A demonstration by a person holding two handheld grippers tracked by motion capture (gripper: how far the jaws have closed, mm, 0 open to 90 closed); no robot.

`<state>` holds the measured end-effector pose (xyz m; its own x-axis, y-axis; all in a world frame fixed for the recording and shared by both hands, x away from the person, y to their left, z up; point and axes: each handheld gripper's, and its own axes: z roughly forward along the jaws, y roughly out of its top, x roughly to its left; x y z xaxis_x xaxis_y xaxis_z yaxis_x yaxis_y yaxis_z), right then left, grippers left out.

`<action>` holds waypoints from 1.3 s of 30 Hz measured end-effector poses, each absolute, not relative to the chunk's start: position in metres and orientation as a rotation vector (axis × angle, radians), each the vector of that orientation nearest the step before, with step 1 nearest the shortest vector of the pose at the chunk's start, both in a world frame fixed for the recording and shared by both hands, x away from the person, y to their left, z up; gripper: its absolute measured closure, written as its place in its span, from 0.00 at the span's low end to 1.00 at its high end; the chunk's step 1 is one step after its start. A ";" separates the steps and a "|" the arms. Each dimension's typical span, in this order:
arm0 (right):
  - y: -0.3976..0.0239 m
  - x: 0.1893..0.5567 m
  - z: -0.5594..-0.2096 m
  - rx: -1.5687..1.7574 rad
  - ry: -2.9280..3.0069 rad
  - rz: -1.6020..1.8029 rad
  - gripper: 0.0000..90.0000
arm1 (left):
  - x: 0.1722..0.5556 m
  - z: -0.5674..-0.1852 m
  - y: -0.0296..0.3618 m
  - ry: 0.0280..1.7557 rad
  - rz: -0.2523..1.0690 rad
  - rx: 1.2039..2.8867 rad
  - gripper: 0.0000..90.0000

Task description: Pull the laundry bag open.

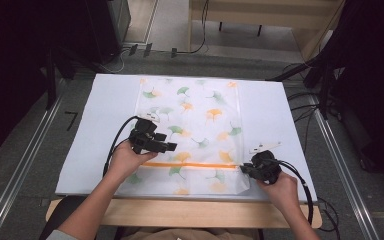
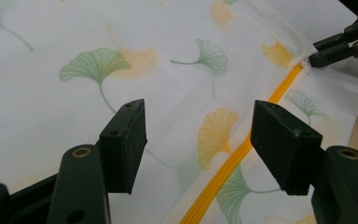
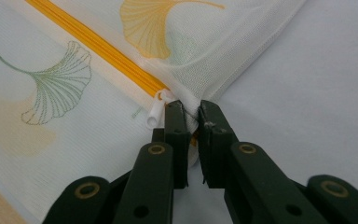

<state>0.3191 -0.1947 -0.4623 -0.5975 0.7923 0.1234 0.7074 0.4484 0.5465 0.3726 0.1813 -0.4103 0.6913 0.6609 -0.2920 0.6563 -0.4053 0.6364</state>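
A white mesh bag (image 1: 190,115) printed with green and orange ginkgo leaves lies flat on the white board (image 1: 105,115). An orange zipper (image 1: 190,164) runs across it near the front. My left gripper (image 1: 172,146) hovers over the bag's left half. In the left gripper view its jaws (image 2: 200,135) stand wide open above the zipper (image 2: 228,168), with nothing between them. My right gripper (image 1: 243,169) is at the zipper's right end. In the right gripper view it (image 3: 191,109) is pinched on the bag's fabric right beside the white zipper pull (image 3: 154,112).
The board rests on a wooden table whose front edge (image 1: 190,212) is close to the person. Metal rails (image 1: 25,160) run along both sides. Cables (image 1: 307,195) trail from the grippers, and more lie on the floor at the back and right.
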 end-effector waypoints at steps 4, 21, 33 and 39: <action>-0.196 0.323 -0.457 1.363 2.557 0.895 0.95 | 0.370 -0.410 0.176 0.981 -0.022 2.126 0.43; -0.200 0.319 -0.430 1.351 2.503 1.065 0.95 | 0.350 -0.416 0.128 0.801 -0.087 2.177 0.55; -0.199 0.320 -0.427 1.359 2.499 1.064 0.95 | 0.343 -0.428 0.094 0.761 -0.147 2.196 0.52; -0.197 0.320 -0.425 1.339 2.497 1.059 0.95 | 0.340 -0.426 0.080 0.722 -0.142 2.178 0.64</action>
<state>0.3200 -0.1966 -0.4250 -0.6027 0.7690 0.2131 0.6876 0.3650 0.6277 0.3398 0.0804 -0.4259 0.8292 0.4498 -0.3319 0.5419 -0.5009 0.6749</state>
